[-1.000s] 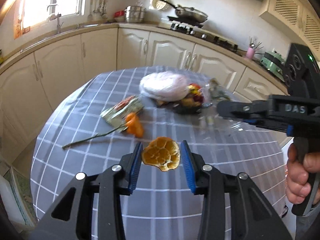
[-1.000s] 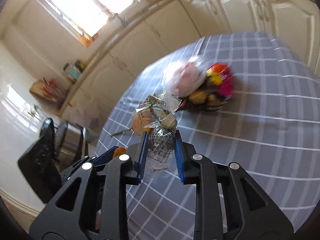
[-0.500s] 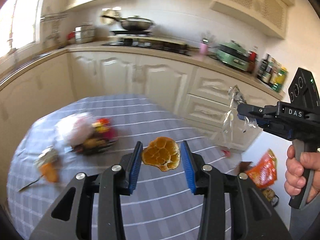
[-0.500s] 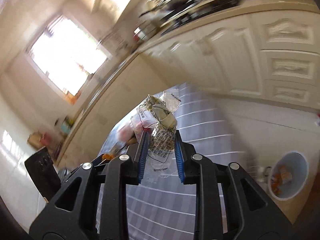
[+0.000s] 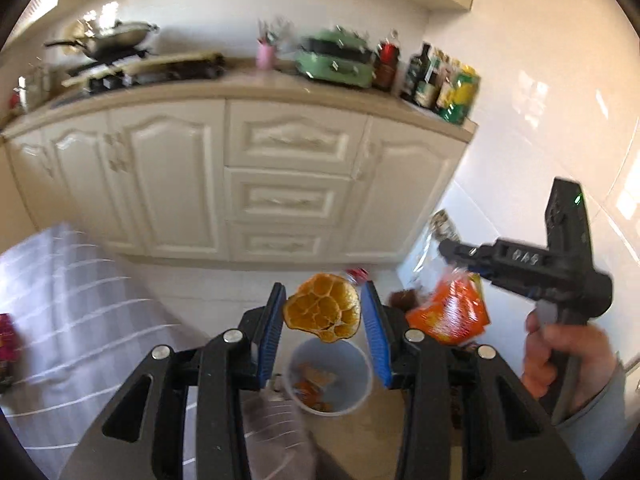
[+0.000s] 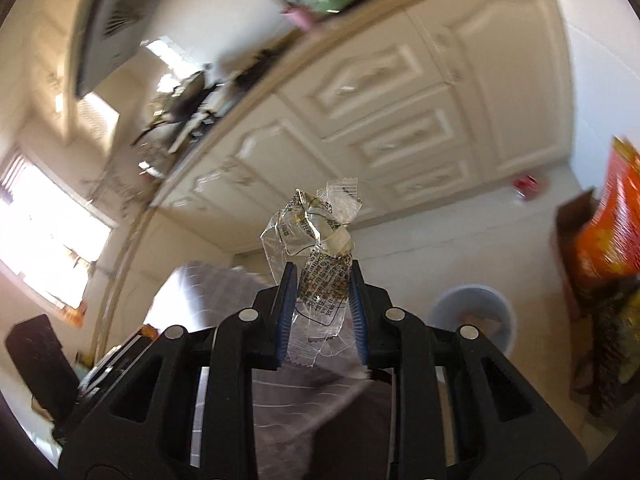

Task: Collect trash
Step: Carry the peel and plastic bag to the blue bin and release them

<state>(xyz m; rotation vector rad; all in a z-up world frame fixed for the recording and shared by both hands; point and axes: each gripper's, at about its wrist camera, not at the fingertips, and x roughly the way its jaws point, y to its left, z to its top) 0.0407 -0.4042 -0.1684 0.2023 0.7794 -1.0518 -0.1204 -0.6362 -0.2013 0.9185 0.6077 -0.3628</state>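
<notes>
- Left wrist view: a second ago the left gripper (image 5: 323,322) looked out over the checked table (image 5: 68,320) with its litter. Now the table has slid off to the left edge, and the cream cabinets (image 5: 280,184) and a pale blue bin (image 5: 326,376) on the floor fill the middle.
- That swing reads as the carry leg of the task: the pick-up is done and the drop is what remains.
- The left gripper's jaws stand partly closed on a dried orange peel (image 5: 323,307), both blue pads pressed to its edges, exactly as before.
- The bin sits directly under the peel, nearer the camera, with orange scraps already inside. By my judgement, a release from here could well land in it.
- To the right, the right gripper (image 5: 450,246) is held in a hand (image 5: 560,356) and reaches in over an orange snack bag (image 5: 448,312) lying just right of the bin.
- Right wrist view: the table with its heap, centre a second ago, is now only a pale blur low behind the fingers.
- The right gripper (image 6: 322,292) is nearly closed on a crumpled clear wrapper (image 6: 320,240), which sticks up past the tips, unchanged in the grip.
- Here the bin (image 6: 472,316) lies low and to the right of the wrapper, not beneath it, so this hand probably needs to come further right before letting go.
</notes>
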